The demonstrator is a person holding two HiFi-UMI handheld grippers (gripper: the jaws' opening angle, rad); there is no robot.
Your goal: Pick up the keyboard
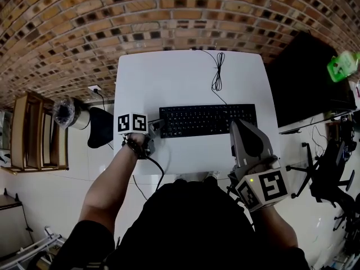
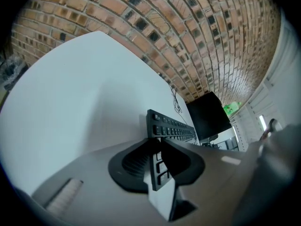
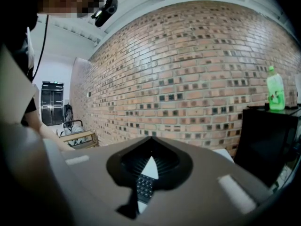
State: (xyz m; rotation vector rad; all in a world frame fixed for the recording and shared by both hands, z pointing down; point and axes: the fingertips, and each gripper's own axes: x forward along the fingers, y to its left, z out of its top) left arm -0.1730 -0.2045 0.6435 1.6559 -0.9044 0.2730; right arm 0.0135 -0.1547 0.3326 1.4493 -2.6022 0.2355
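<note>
A: Nearest first. Left claw?

B: At the left short end of the keyboard. Its own view has that end standing between the two jaws, with a ribbed black pad on either face, one over the keys and one underneath. It reads as clamped, pads against plastic. No gap that I can find.

A: Right claw?

B: Jaws together, nothing between them. It lies over the right end, tips pointing away from the person. Number keys show below through the notch behind the tips. Touching the keys or just above them, cannot tell.

A: And how does the keyboard lie?

B: Flat on the white surface, toward the near edge. Long axis runs left to right across the person, one claw at each end. Not lifted that I can see.

A: What does the lift turn on?

B: My judgement: that long axis. Only the left claw grips, and at one end, so the far end would hang off it like a lever. The right claw is just as near but closed. It would have to open and take the right end, or prop it.

A: Materials?

B: Thin, rigid-looking black plastic slab with low matte keys. The surface is smooth matte white, probably slippery.

A: Beyond?

B: A black cable leaves the back edge, looped, and runs to the surface's far edge. It would trail. Then the brick wall.
</note>
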